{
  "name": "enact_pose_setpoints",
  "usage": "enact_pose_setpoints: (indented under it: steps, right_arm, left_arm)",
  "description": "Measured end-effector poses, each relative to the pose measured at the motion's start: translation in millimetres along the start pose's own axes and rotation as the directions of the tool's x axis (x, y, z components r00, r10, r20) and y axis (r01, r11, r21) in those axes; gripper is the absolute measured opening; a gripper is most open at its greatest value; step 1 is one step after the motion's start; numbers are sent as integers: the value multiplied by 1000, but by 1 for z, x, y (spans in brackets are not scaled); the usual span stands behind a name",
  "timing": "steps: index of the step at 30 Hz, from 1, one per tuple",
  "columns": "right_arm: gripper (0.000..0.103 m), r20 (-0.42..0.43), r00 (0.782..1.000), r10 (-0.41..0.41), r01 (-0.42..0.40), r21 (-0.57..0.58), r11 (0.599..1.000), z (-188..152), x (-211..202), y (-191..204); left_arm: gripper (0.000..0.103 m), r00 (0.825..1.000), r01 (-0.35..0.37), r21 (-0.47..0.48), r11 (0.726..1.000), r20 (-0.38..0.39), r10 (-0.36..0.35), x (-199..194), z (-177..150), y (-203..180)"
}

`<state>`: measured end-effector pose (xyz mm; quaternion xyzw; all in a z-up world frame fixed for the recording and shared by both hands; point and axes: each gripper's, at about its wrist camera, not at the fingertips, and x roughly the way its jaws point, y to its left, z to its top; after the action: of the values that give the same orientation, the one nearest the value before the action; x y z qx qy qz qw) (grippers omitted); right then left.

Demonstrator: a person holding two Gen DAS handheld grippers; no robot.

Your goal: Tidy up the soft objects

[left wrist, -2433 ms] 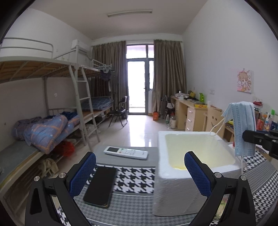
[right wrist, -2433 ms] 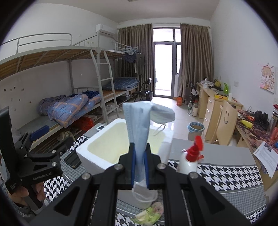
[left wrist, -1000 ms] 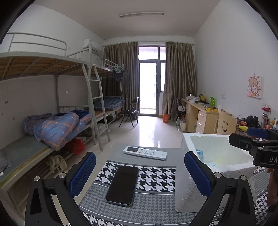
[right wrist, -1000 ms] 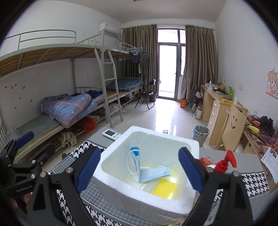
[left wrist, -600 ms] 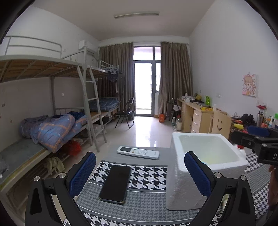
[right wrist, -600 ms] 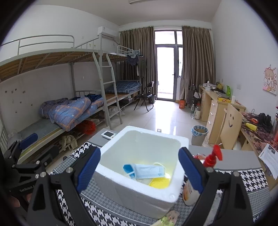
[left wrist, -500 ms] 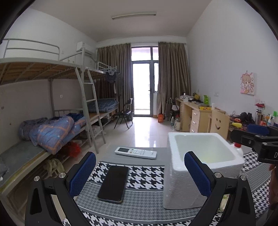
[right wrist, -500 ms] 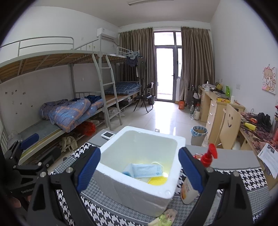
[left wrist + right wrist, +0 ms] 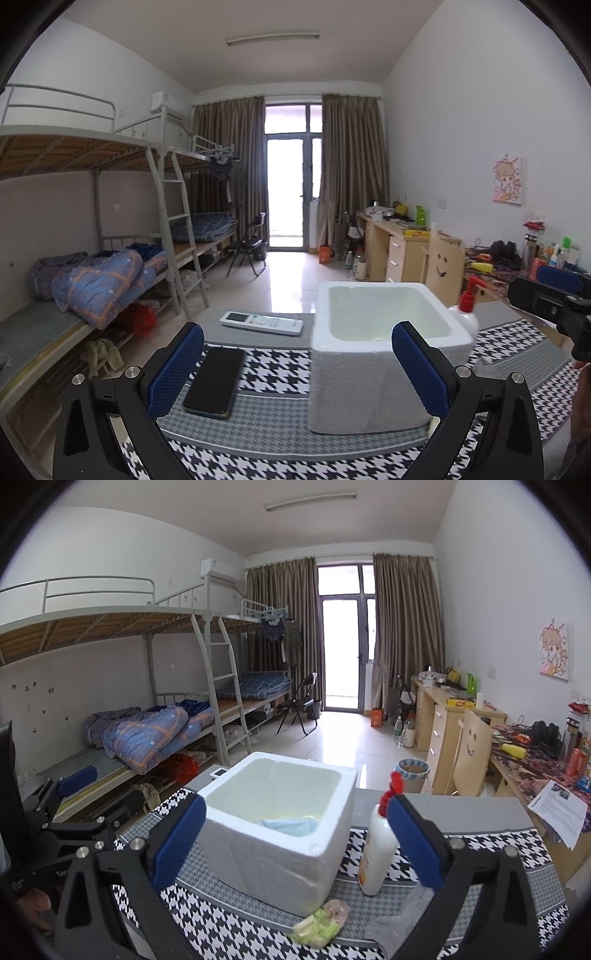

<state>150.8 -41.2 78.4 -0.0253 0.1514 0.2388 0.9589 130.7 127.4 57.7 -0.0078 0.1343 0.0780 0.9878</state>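
White foam box (image 9: 280,834) stands on the houndstooth-patterned table (image 9: 480,853); a blue face mask (image 9: 290,825) lies inside it on the bottom, against the near wall, with something yellow just behind it, only partly visible. Right gripper (image 9: 295,834) hangs above the table in front of the box, jaws spread wide; they have just been opening further, nothing pressed between the blue pads, though the box sits in line between them. Left gripper (image 9: 297,365) likewise has its jaws wide apart with nothing gripped. 1 white bottle with a red pump top (image 9: 378,843) stands upright just beside the box, on its right in the right wrist view. On the table in front of the box lie a crumpled greenish wad (image 9: 319,923) and a grey cloth (image 9: 391,932), near each other. In the left wrist view, a black phone (image 9: 216,382) lies flat left of the box, and a white remote (image 9: 261,322) lies beyond it, both apart from the box.
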Motion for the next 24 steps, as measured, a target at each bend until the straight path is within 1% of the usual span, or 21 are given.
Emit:
enact_pose_setpoints:
  steps: [4, 10, 14, 17, 19, 24]
  right_arm:
    - [102, 7, 1000, 6, -6, -2, 1000, -10, -14, 0]
    - [102, 21, 1000, 10, -10, 3, 1000, -26, -35, -6]
    - [102, 22, 1000, 5, -5, 14, 1000, -37, -46, -8]
    - [102, 26, 1000, 4, -5, 33, 999, -46, -54, -10]
    - [102, 30, 1000, 2, -3, 39, 999, -53, -59, -12]
    - [102, 53, 998, -30, 28, 31, 999, -69, -73, -16]
  left_arm:
    - [102, 1000, 30, -1, 1000, -9, -30, -12, -6, -11]
    - [102, 998, 56, -13, 998, -27, -56, -29, -14, -19]
    - [102, 999, 52, -32, 998, -9, -53, -42, -21, -24]
    - [102, 998, 56, -66, 996, 0, -56, -51, -28, -25]
    - [102, 998, 60, -84, 995, 0, -60, -56, -33, -26]
    - [102, 999, 44, -115, 992, -8, -45, -63, -47, -27]
